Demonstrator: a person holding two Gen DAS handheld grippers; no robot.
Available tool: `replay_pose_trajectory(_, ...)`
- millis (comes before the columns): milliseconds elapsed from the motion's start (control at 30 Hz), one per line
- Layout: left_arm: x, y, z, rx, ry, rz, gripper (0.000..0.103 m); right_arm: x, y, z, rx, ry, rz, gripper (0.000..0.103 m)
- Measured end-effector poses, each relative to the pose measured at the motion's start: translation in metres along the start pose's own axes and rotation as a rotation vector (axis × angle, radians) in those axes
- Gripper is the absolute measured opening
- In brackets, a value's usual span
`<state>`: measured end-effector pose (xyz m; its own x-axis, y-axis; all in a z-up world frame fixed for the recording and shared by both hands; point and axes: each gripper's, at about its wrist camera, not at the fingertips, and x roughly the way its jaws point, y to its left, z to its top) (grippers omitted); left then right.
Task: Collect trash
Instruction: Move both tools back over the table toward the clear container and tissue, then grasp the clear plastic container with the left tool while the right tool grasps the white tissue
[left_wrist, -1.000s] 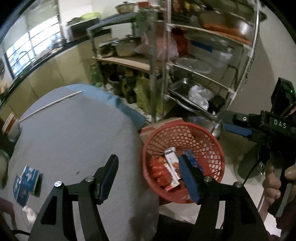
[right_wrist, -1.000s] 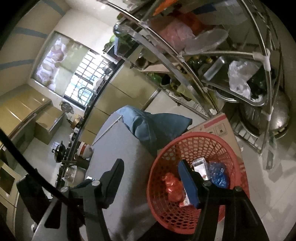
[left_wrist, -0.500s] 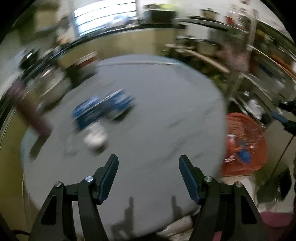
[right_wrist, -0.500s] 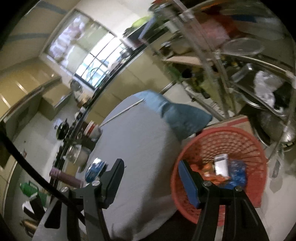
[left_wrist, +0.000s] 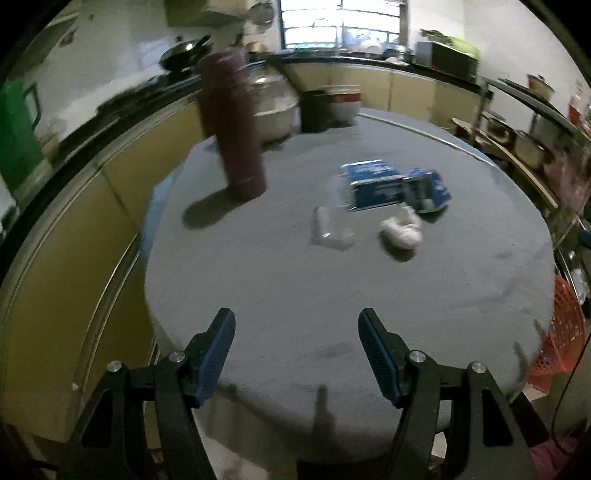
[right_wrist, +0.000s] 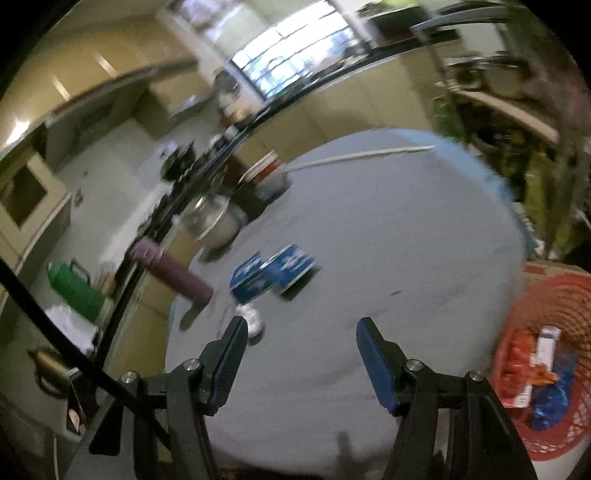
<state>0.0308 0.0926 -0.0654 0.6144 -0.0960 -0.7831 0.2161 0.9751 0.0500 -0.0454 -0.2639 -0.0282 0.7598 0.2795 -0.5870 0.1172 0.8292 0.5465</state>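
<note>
While both hover, each claw (left_wrist: 296, 354) (right_wrist: 298, 360) gapes — empty.

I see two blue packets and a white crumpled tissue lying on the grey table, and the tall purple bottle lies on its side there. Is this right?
Not quite. The purple bottle stands upright on the table, as the left wrist view shows. The two blue packets and the white tissue do lie there.

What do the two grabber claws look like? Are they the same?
Yes, they match. The left gripper and right gripper each have two black angular arms with silver round bolts, ending in blue ribbed pads. A thin black cable curves past the right one.
</note>
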Motion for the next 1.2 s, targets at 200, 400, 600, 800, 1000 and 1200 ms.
replay_pose_trajectory(200,0.009,0.016,0.002,-0.04,0.018,-0.024,0.07,0.065,0.044,0.002,-0.103,0.097,0.035,0.066)
replay_pose_trajectory(400,0.021,0.019,0.023,-0.024,0.015,-0.064,0.07,0.162,0.06,0.004,-0.103,0.243,0.067,0.058)
replay_pose_trajectory(600,0.044,0.024,0.046,-0.055,0.062,-0.134,0.071,0.233,0.069,0.001,-0.116,0.347,0.044,0.051)
replay_pose_trajectory(800,0.065,0.018,0.07,-0.044,0.094,-0.162,0.071,0.246,0.079,-0.008,-0.188,0.34,0.028,0.022)
replay_pose_trajectory(1000,0.093,-0.01,0.091,-0.015,0.142,-0.232,0.071,0.211,0.063,-0.003,-0.201,0.26,0.003,0.019)
replay_pose_trajectory(1200,0.131,-0.025,0.113,-0.037,0.19,-0.273,0.071,0.193,0.038,0.006,-0.112,0.256,0.072,0.021)
